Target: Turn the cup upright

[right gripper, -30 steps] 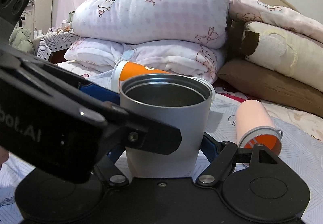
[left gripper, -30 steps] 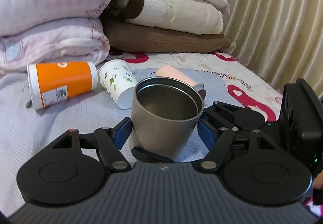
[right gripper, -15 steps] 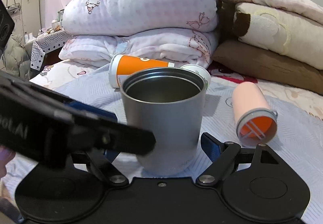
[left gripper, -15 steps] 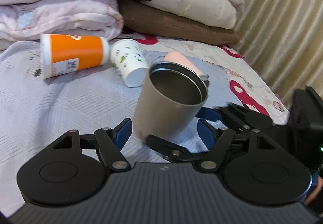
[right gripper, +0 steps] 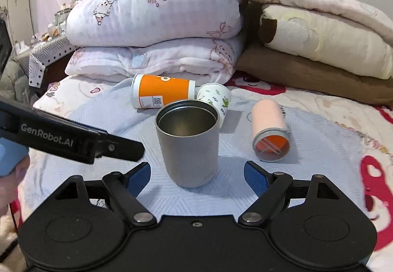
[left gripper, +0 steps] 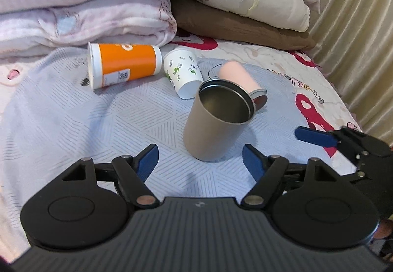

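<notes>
A grey metal cup (left gripper: 216, 122) (right gripper: 188, 146) stands upright on the light blue bed cover, mouth up and empty. My left gripper (left gripper: 200, 157) is open, its blue pads drawn back from the cup, touching nothing. My right gripper (right gripper: 196, 175) is open too, just short of the cup, and empty. The right gripper also shows at the right edge of the left wrist view (left gripper: 316, 137). The left gripper's black body crosses the left of the right wrist view (right gripper: 73, 142).
Behind the cup lie an orange and white cup (left gripper: 122, 64) (right gripper: 161, 95), a white paper cup with green leaves (left gripper: 184, 73) (right gripper: 216, 97) and a pink cup (right gripper: 269, 129) (left gripper: 238, 74), all on their sides. Folded quilts (right gripper: 157, 34) are stacked at the back. A curtain (left gripper: 363, 26) hangs on the right.
Both grippers have opened and pulled back from the grey cup, which now stands free on the bed. The left wrist camera has risen and moved away.
</notes>
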Available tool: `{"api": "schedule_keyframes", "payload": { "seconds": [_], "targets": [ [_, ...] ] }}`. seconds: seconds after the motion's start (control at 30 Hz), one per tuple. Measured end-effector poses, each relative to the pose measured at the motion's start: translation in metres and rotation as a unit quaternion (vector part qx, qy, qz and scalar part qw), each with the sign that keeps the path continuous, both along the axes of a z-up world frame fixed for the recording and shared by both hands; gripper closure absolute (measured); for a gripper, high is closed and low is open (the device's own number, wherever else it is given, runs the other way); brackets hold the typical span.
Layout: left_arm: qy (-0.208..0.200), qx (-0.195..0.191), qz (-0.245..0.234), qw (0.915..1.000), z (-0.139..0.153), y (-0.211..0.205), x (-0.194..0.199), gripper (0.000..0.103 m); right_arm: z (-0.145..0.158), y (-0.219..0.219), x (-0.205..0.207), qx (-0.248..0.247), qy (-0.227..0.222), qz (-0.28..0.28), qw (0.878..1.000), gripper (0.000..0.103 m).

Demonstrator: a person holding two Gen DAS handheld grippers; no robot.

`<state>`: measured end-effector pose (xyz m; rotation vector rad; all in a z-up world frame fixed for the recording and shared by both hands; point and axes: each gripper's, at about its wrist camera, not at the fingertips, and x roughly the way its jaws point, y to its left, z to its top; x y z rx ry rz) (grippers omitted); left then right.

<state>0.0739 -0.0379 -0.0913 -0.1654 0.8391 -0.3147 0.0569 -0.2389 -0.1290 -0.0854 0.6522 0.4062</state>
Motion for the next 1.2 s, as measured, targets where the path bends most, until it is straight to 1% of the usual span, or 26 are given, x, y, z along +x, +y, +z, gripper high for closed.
{"api": "schedule_keyframes", "payload": {
  "seconds": [0.07,0.17,0.27,0.3,0.37,0.47,0.5,0.57,0.63,0.8,0.93,1.2],
  "targets": [
    [0.0,0.007,0.001,1.0,0.01,0.0,-0.007,0.026,0.011,-0.003,-0.01,-0.005,0.005,-0.005,1.0,0.017],
    [0.001,0.034,0.006,0.9994,0.023,-0.001,-0.018,0.022,0.026,-0.004,-0.025,-0.006,0.012,-0.011,1.0,0.017],
    [0.0,0.06,0.019,0.998,0.034,-0.003,-0.03,0.018,0.039,-0.008,-0.042,-0.007,0.008,-0.026,1.0,0.016],
    [-0.003,0.07,0.025,0.9973,0.038,-0.004,-0.035,0.017,0.043,-0.009,-0.046,-0.007,0.008,-0.033,0.999,0.014],
    [-0.006,0.084,0.03,0.996,0.044,-0.006,-0.042,0.013,0.051,-0.01,-0.051,-0.007,0.01,-0.045,0.999,0.012],
    [-0.006,0.099,0.033,0.9945,0.053,-0.008,-0.053,0.007,0.061,-0.01,-0.059,-0.014,0.01,-0.068,0.998,0.004],
    [-0.003,0.103,0.034,0.994,0.056,-0.009,-0.056,0.006,0.065,-0.01,-0.06,-0.02,0.012,-0.08,0.997,0.003],
    [0.007,0.113,0.036,0.9929,0.061,-0.01,-0.061,0.006,0.07,-0.01,-0.061,-0.032,0.028,-0.101,0.994,0.003],
    [0.009,0.122,0.038,0.9918,0.066,-0.01,-0.066,0.005,0.075,-0.011,-0.063,-0.032,0.037,-0.112,0.992,0.003],
    [0.025,0.139,0.044,0.9889,0.073,-0.009,-0.071,0.005,0.089,-0.014,-0.075,-0.028,0.038,-0.129,0.991,0.003],
    [0.029,0.151,0.051,0.9868,0.078,-0.009,-0.076,0.005,0.097,-0.014,-0.084,-0.027,0.039,-0.139,0.989,0.003],
    [0.037,0.163,0.053,0.9844,0.081,-0.008,-0.081,0.005,0.097,-0.015,-0.093,-0.023,0.045,-0.147,0.988,0.003]
  ]
}}
